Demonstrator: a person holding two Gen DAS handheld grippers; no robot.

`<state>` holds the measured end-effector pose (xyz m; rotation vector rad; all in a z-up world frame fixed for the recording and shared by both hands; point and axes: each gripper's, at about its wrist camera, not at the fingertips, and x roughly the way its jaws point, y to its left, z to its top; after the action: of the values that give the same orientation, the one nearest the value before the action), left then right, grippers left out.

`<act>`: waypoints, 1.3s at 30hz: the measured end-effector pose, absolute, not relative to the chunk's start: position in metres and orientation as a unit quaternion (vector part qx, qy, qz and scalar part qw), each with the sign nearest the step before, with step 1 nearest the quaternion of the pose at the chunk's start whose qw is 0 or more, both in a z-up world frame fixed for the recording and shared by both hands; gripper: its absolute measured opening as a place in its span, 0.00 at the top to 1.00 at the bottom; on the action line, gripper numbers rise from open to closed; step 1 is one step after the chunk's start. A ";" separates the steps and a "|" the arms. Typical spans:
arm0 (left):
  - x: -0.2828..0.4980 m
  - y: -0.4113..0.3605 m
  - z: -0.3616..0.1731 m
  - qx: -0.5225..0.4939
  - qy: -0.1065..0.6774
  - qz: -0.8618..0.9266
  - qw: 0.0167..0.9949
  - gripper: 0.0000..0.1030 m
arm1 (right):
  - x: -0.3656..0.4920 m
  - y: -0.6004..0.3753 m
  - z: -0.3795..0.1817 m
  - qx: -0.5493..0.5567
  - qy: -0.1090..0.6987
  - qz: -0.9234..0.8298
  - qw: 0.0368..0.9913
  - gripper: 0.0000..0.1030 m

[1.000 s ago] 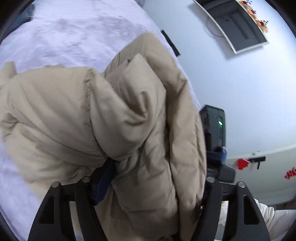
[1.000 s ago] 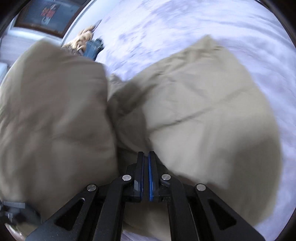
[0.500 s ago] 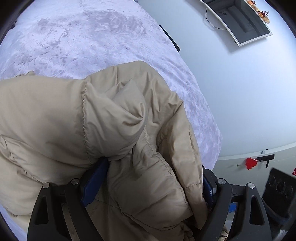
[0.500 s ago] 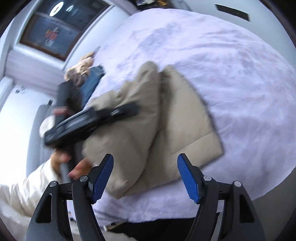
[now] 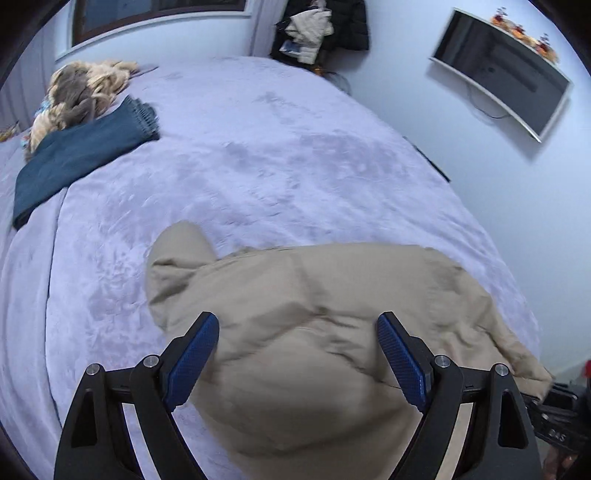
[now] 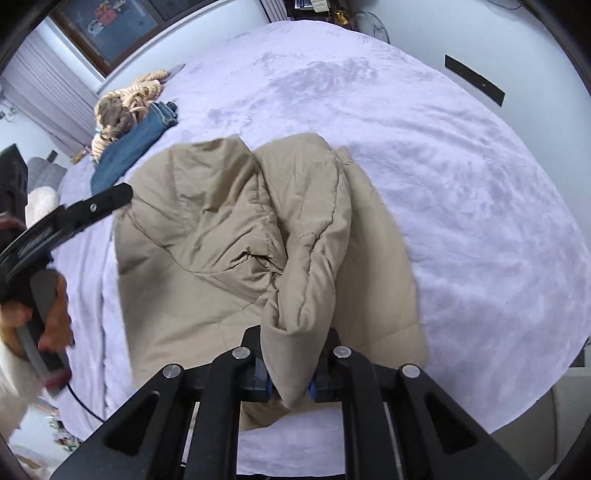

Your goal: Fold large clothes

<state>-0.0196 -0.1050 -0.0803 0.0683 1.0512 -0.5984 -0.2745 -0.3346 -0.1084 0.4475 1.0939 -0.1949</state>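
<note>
A beige puffer jacket (image 5: 314, 332) lies bunched on the lavender bed (image 5: 258, 166). My left gripper (image 5: 297, 350) is open and empty, held just above the jacket's near part. In the right wrist view the jacket (image 6: 229, 236) lies in a rough fold, and my right gripper (image 6: 290, 384) is shut on a thick fold of its near edge. The left gripper (image 6: 107, 201) also shows there at the left, beside the jacket's far-left corner, held by a hand.
A folded dark blue garment (image 5: 77, 155) and a tan shaggy item (image 5: 77, 92) lie at the bed's far left. A wall-mounted screen (image 5: 506, 88) is at the right. Clothes hang (image 5: 317, 26) at the far wall. The bed's near edge (image 6: 369, 454) is close below the right gripper.
My left gripper let go of the jacket and pulled back above it. My right gripper, open half a second ago, has closed on a fold of the jacket's near edge.
</note>
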 end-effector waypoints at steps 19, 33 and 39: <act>-0.022 -0.278 -0.147 0.102 0.497 -0.326 0.797 0.15 | -0.305 -0.435 -0.198 0.309 0.557 -0.148 0.757 0.83; -0.016 -0.262 -0.145 0.111 0.509 -0.303 0.798 0.13 | -0.209 -0.452 -0.148 0.275 0.514 -0.067 0.810 0.57; -0.029 -0.227 -0.113 0.100 0.519 -0.281 0.801 0.13 | -0.199 -0.447 -0.199 0.273 0.567 -0.070 0.774 0.62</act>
<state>-0.0285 -0.2269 -0.1126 0.2135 1.1131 -0.6015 -0.1989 -0.4472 -0.1990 0.5911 1.2278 -0.1510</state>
